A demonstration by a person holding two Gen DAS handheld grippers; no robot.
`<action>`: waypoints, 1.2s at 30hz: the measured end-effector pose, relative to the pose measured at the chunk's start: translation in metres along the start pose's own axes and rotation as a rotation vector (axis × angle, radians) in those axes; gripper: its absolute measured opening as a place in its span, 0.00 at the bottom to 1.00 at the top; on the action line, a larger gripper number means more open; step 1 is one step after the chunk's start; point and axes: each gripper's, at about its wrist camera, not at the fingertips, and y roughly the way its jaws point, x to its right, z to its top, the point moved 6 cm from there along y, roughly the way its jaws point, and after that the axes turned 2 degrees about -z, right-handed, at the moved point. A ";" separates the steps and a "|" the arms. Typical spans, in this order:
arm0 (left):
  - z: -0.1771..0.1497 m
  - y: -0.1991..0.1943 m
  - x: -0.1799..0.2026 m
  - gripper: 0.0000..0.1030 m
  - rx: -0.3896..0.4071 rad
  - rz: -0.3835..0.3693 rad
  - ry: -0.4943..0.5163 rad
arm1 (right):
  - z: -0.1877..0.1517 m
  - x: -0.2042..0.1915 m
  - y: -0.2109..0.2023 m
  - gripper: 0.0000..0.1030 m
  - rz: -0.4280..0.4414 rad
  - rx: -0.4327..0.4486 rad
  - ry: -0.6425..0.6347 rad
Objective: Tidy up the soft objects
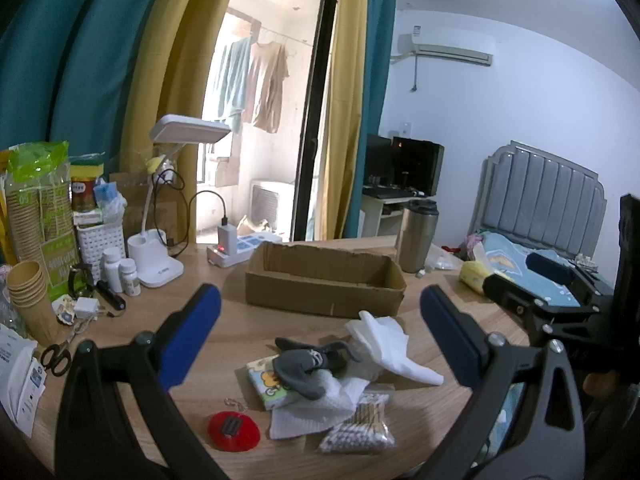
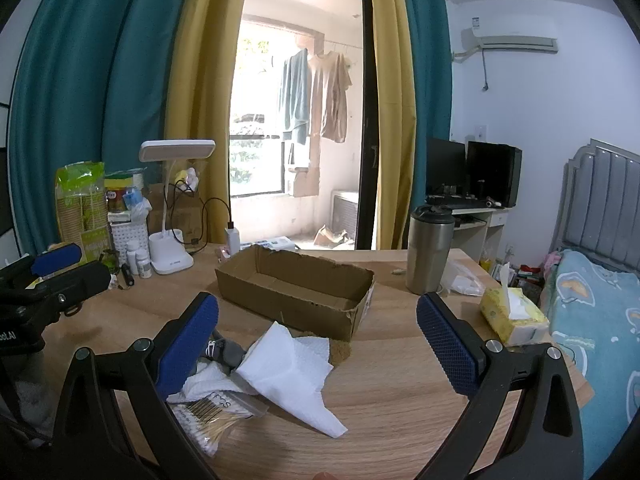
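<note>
At the far left of the wooden table (image 1: 224, 344) stand stacked paper cups (image 1: 28, 284), a white basket (image 1: 100, 240), two pill bottles (image 1: 120, 270) and a white desk lamp (image 1: 160, 240), with scissors (image 1: 56, 356) lying nearer. The left gripper (image 1: 320, 332) hangs above the table with its blue pads spread wide and nothing between them. Below it, near the table's front edge, lies the heap of soft things: a red round tag (image 1: 234, 426) at the left, a printed tissue packet (image 1: 270, 386) with a grey sock (image 1: 308, 362) draped over it, a crumpled paper towel (image 1: 316, 404) beneath, a bag of cotton swabs (image 1: 362, 426) to the right and nearer, and a white folded cloth (image 1: 390, 348) farther right, just beside the near wall of the open cardboard box (image 1: 324, 280), which sits at mid-table with nothing visible inside. The right gripper (image 2: 318, 344) is also wide open and holds nothing; the white cloth (image 2: 292, 372) lies between its fingers on the table, the swabs (image 2: 208, 416) by its left finger. Right of the box stands a steel tumbler (image 2: 428, 248), then a yellow tissue pack (image 2: 512, 316) at the table's right edge, beside a bed (image 2: 600, 320).
</note>
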 end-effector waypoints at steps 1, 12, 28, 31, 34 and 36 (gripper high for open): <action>0.000 0.000 0.000 0.98 0.001 0.000 0.000 | 0.000 0.000 0.001 0.99 0.000 0.000 0.000; -0.006 0.001 -0.006 0.98 -0.012 0.010 -0.009 | -0.006 -0.008 0.006 0.99 0.008 -0.028 -0.014; -0.065 0.043 -0.057 0.98 -0.238 0.131 -0.031 | -0.028 -0.018 0.060 0.99 0.016 -0.171 -0.023; -0.080 0.050 -0.068 0.98 -0.285 0.149 -0.032 | -0.036 -0.022 0.075 0.99 0.026 -0.205 -0.015; -0.093 0.054 -0.077 0.98 -0.325 0.165 -0.037 | -0.048 -0.026 0.089 0.99 0.038 -0.246 -0.007; -0.101 0.055 -0.081 0.98 -0.345 0.169 -0.036 | -0.056 -0.029 0.096 0.99 0.048 -0.270 0.000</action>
